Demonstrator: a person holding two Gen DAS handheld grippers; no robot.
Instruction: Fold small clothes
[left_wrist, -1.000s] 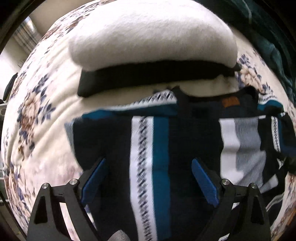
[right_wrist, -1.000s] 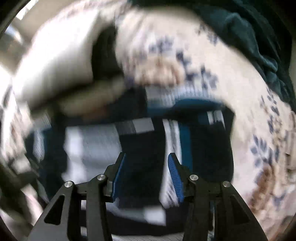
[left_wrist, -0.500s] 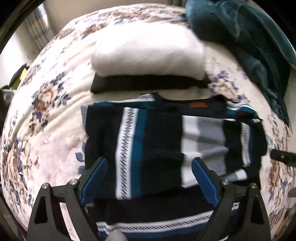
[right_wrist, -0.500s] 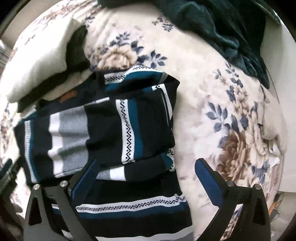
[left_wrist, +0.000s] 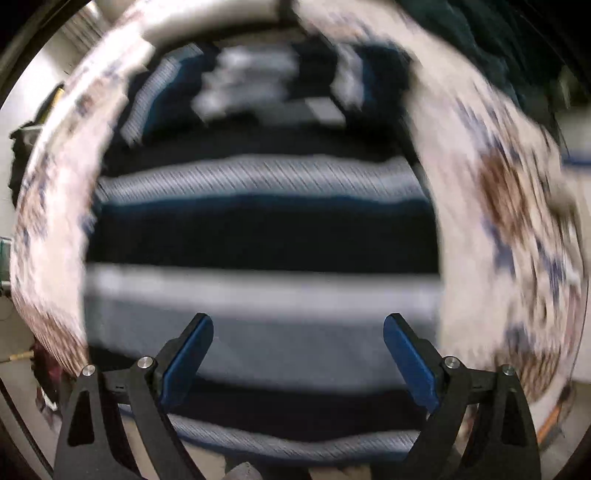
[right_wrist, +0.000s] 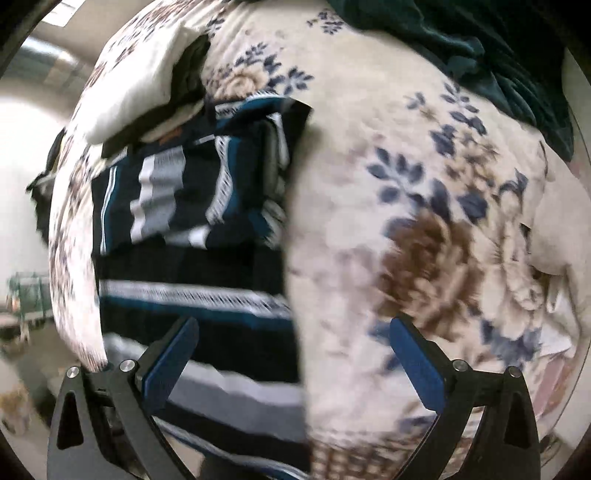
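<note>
One striped sweater (right_wrist: 192, 236), sleeves folded in, lies on my floral blanket (right_wrist: 424, 206); behind it one white pillow (right_wrist: 129, 88) over one black item, and dark green cloth (right_wrist: 498, 44) at the far edge. My left gripper (left_wrist: 298, 354) hangs over the sweater's lower stripes, jaws wide, empty. My right gripper (right_wrist: 291, 354) straddles its right edge, jaws spread wide, empty.

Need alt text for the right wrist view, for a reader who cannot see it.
The open right gripper hangs empty above the right edge of a partly folded striped sweater lying on a floral blanket. A white pillow lies beyond it, a dark green blanket top right.
</note>
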